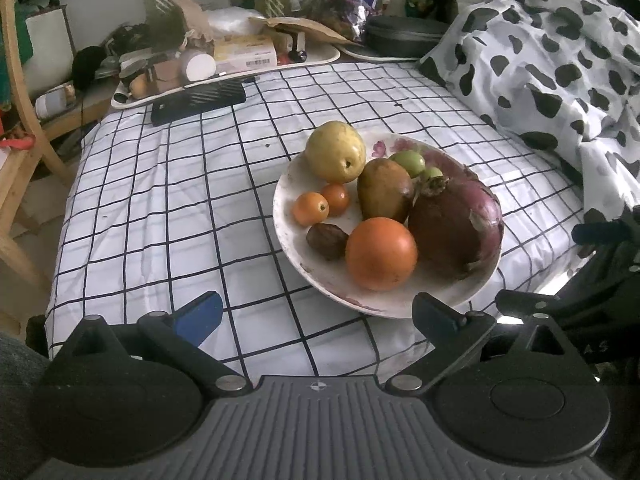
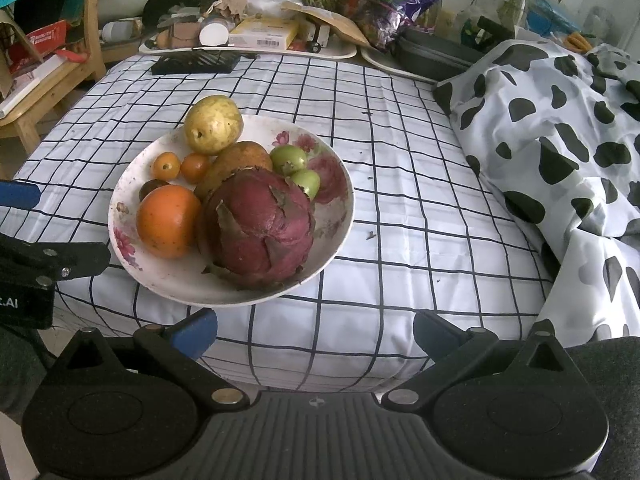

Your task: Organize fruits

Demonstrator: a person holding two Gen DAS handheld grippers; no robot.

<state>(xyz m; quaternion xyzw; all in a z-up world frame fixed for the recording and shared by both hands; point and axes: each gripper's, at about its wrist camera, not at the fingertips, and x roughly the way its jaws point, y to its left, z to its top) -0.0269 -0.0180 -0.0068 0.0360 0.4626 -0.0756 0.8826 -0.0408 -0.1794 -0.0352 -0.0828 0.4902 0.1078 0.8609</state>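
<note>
Fingers (image 1: 200,316) of the left gripper (image 1: 316,316) and the right gripper (image 2: 314,330) are spread wide, holding nothing. Both hover just short of the floral plate (image 2: 168,276) of fruits, dragon fruit (image 2: 256,228) and orange (image 2: 168,222) nearest, on the checked bed sheet (image 2: 400,200).

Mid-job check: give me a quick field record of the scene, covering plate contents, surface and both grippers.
surface: grid-pattern sheet
plate: floral, holds all the fruit
largest fruit: dragon fruit
other fruit: large orange fruit, yellow pear, mango, two small orange fruits, two green fruits, one dark brown fruit
left gripper: open, empty
right gripper: open, empty
</note>
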